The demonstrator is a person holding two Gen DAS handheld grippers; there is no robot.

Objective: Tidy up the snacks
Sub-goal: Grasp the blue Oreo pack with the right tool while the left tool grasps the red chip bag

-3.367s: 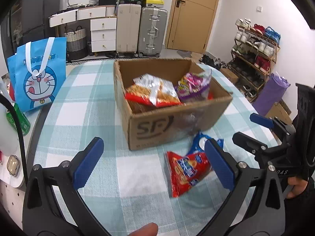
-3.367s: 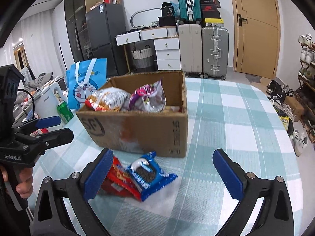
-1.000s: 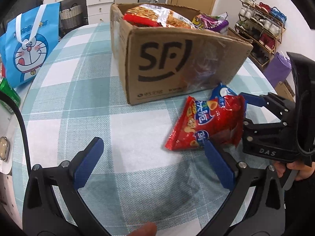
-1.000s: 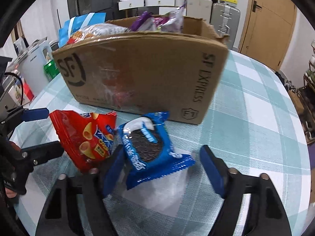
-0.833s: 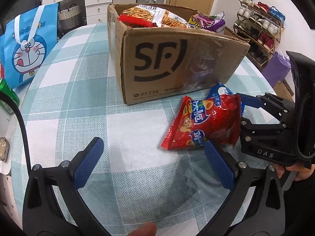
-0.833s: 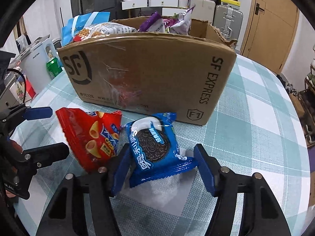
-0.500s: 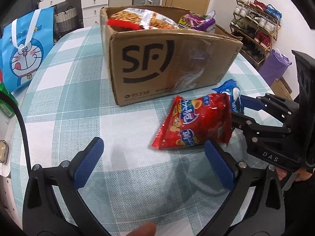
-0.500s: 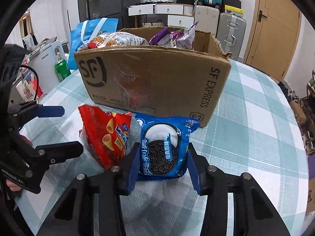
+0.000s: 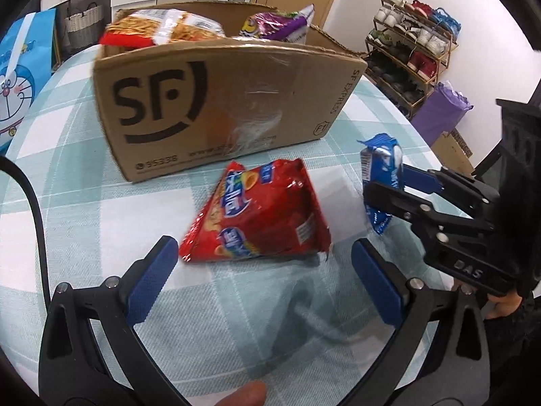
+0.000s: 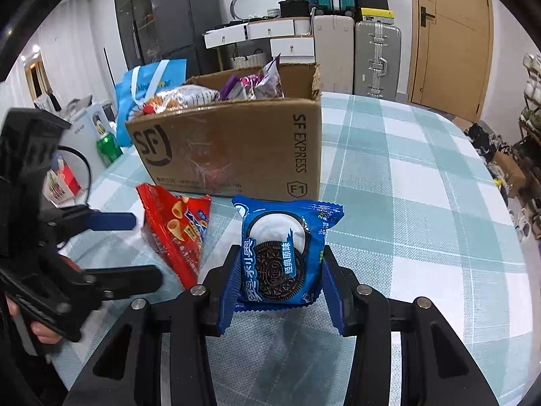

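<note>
Two grippers: the right gripper (image 10: 276, 296) clamps its fingers on the Oreo packet (image 10: 280, 253); the left gripper (image 9: 263, 280), fingers wide, faces the red snack bag (image 9: 257, 216).

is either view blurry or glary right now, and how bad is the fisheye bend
Left wrist view: slight motion blur on the red chip bag and cardboard box, with tape glare on the box front; its top edge bows strongly. Right wrist view: sharper, the Oreo pack print is readable between the right gripper fingers; dark vignette rings both.
</note>
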